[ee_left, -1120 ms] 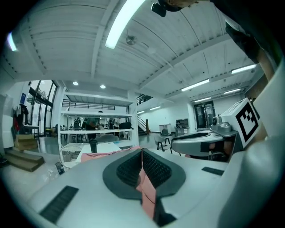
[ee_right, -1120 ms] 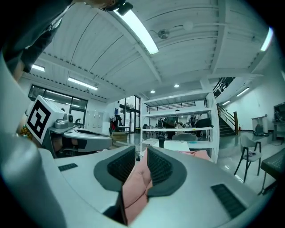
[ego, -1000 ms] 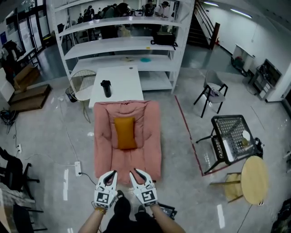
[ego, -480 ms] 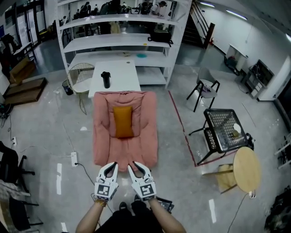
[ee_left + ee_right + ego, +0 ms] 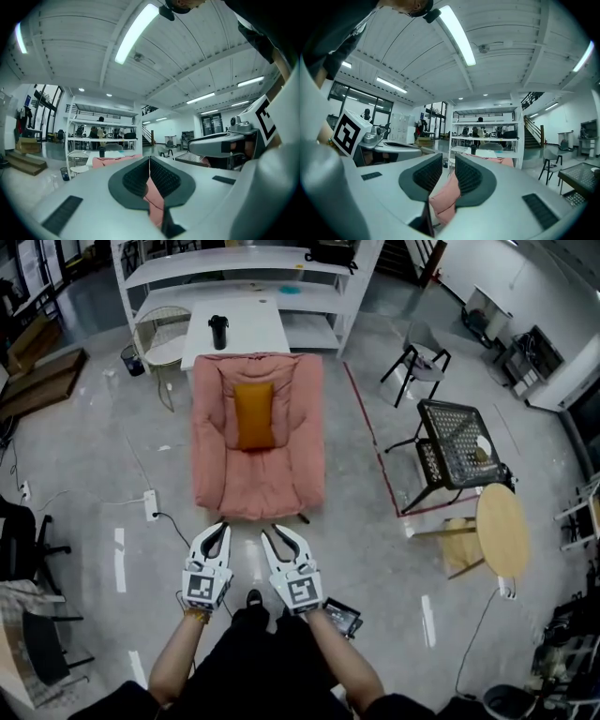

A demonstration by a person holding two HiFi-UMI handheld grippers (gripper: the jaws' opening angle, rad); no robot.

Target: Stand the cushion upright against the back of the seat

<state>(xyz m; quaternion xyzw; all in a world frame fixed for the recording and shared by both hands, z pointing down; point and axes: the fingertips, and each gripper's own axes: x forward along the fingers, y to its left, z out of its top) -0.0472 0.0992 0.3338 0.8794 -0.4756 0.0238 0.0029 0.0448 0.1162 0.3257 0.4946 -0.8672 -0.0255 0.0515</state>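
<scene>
The orange cushion lies flat in the middle of the pink seat, lengthwise towards the seat's back. My two grippers are held level over the floor just before the seat's front edge, apart from it. The left gripper is shut, its pads meeting at the tips with nothing held. On the right gripper the jaws stand a narrow gap apart and are empty. Beyond both pairs of jaws the pink seat shows. The cushion is hidden in both gripper views.
Behind the seat stand a white table with a black bottle and a white shelf rack. To the right are a red floor line, black chairs and a round wooden table. A power strip lies at the left.
Both grippers have drawn back from the seat's front edge, and bare floor now shows between them and the seat. The cushion has not moved. The jaws stand as before.
</scene>
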